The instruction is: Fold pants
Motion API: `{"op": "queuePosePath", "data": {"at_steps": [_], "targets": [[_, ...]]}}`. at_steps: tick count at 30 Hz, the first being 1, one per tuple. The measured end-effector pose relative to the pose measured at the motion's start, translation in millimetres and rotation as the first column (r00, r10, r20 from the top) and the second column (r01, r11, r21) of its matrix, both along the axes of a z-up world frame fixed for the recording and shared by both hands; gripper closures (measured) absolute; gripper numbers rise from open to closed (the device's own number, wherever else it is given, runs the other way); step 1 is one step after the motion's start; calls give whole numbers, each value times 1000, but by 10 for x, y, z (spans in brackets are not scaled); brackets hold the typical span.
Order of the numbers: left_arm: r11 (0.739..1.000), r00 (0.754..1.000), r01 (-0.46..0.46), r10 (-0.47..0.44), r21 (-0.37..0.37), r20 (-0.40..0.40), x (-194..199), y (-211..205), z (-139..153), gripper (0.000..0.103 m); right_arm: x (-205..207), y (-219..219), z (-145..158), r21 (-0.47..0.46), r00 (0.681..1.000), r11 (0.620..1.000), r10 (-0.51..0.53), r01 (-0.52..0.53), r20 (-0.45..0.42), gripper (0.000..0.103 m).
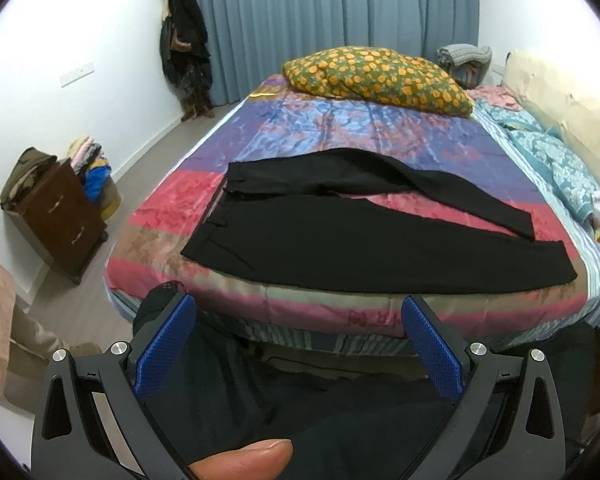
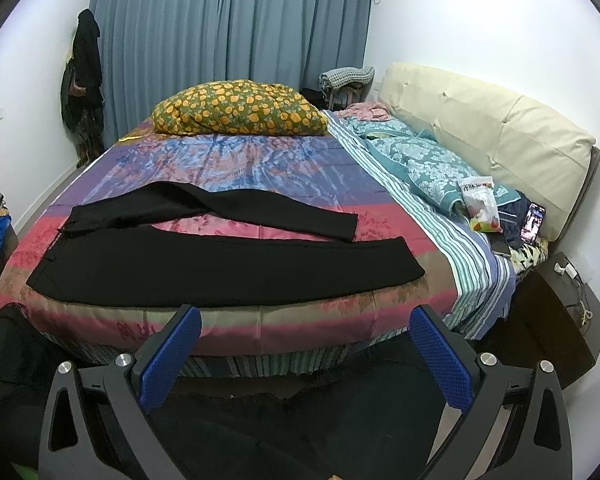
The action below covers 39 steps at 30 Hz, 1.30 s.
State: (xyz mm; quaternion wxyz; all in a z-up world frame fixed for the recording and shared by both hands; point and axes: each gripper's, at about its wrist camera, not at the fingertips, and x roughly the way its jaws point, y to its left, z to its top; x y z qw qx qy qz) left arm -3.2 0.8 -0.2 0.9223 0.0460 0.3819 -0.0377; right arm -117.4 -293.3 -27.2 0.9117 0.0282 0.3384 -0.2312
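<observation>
Black pants [image 1: 380, 248] lie spread flat on the colourful bedspread [image 1: 340, 132], waist at the left, legs running right and splayed apart. They also show in the right wrist view [image 2: 220, 268]. My left gripper [image 1: 298, 312] is open and empty, held short of the bed's near edge, below the pants. My right gripper [image 2: 306, 320] is open and empty too, just short of the near edge, in front of the nearer leg. A thumb [image 1: 244, 460] shows at the bottom of the left wrist view.
A floral pillow [image 2: 240, 110] lies at the far side of the bed. A teal blanket [image 2: 420, 164], a snack bag [image 2: 482, 204] and a phone [image 2: 533, 218] lie at the right by the cream headboard [image 2: 500, 136]. A brown drawer unit [image 1: 64, 220] stands left; a dark nightstand [image 2: 552, 312] right.
</observation>
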Motion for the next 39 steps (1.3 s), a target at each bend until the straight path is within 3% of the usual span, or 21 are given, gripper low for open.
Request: {"op": "queuePosePath", "data": {"at_steps": [39], "targets": [[999, 1000, -17, 16, 36, 7, 40, 16, -45, 0, 41, -41, -66, 10, 999, 1000, -7, 7, -31, 0]]}}
